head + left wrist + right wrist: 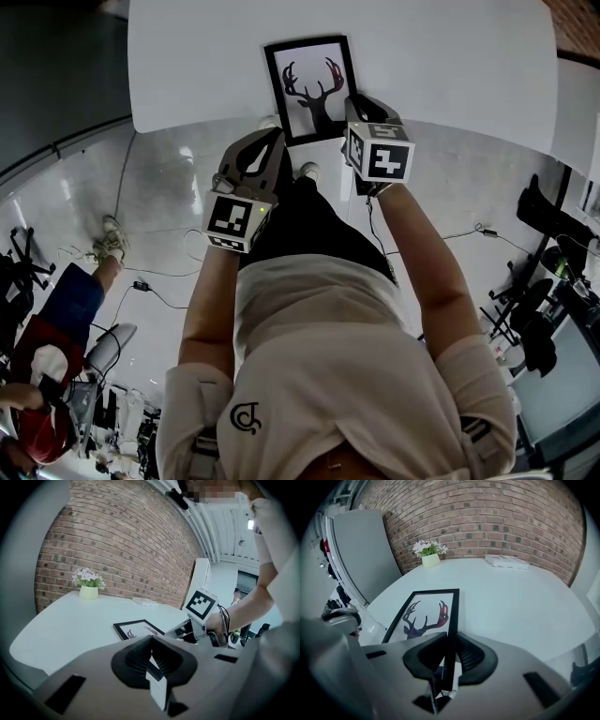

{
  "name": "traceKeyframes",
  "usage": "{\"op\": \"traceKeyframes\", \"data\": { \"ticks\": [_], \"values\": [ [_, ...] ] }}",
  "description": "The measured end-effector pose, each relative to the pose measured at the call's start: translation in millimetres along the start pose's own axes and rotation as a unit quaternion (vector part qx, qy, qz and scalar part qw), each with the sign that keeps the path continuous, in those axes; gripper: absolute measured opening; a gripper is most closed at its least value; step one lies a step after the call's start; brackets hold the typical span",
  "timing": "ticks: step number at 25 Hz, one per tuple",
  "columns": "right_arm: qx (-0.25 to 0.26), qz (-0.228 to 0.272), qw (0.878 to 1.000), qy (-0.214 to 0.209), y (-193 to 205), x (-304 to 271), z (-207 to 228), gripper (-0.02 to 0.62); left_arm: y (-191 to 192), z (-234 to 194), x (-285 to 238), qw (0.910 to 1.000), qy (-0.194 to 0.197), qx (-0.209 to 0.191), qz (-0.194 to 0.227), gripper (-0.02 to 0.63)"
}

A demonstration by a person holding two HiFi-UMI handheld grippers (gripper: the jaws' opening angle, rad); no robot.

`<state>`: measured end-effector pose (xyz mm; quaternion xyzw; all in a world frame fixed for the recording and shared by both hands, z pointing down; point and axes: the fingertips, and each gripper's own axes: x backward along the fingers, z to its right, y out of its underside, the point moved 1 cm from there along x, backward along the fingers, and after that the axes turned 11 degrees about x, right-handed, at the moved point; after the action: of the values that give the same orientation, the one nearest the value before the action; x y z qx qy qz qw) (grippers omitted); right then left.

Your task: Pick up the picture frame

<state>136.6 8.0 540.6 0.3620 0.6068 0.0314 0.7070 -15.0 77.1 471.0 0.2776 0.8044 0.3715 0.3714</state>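
Note:
The picture frame (pixel 312 86) is black-edged with a deer-antler print and lies flat at the near edge of the white table (pixel 187 66). My right gripper (pixel 355 105) reaches over the frame's near right corner. In the right gripper view the frame's right rail (pixel 452 620) runs between the pads, and the gripper (pixel 450 654) is shut on it. My left gripper (pixel 269 148) hovers just off the table edge by the frame's near left corner, shut (pixel 151 647) with nothing in it. From the left gripper view, the frame (pixel 136 630) lies ahead and the right gripper (pixel 187 631) is beyond it.
A small pot of flowers (pixel 429 555) and a flat white stack (pixel 506 561) stand at the table's far side by the brick wall (pixel 487 517). A grey panel (pixel 361 550) stands at the left. Cables (pixel 141 281) cross the glossy floor, where a seated person (pixel 66 319) is at the left.

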Motion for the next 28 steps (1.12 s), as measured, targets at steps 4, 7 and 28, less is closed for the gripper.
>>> {"op": "traceKeyframes", "data": {
  "ticks": [4,7,28],
  "values": [
    [-0.016,0.000,1.000,0.005,2.2,3.4,-2.5,0.074,9.5,-8.2,0.4,0.9997,0.002,0.025,-0.008,0.012],
    [-0.025,-0.001,1.000,0.007,3.4,2.6,-2.6,0.074,19.6,-15.2,-4.2,0.9988,0.005,0.045,-0.018,0.012],
    [-0.023,0.010,1.000,0.003,12.9,8.8,13.1,0.075,61.4,-8.0,-64.0,0.8372,0.165,0.519,-0.045,0.262]
  ]
}}
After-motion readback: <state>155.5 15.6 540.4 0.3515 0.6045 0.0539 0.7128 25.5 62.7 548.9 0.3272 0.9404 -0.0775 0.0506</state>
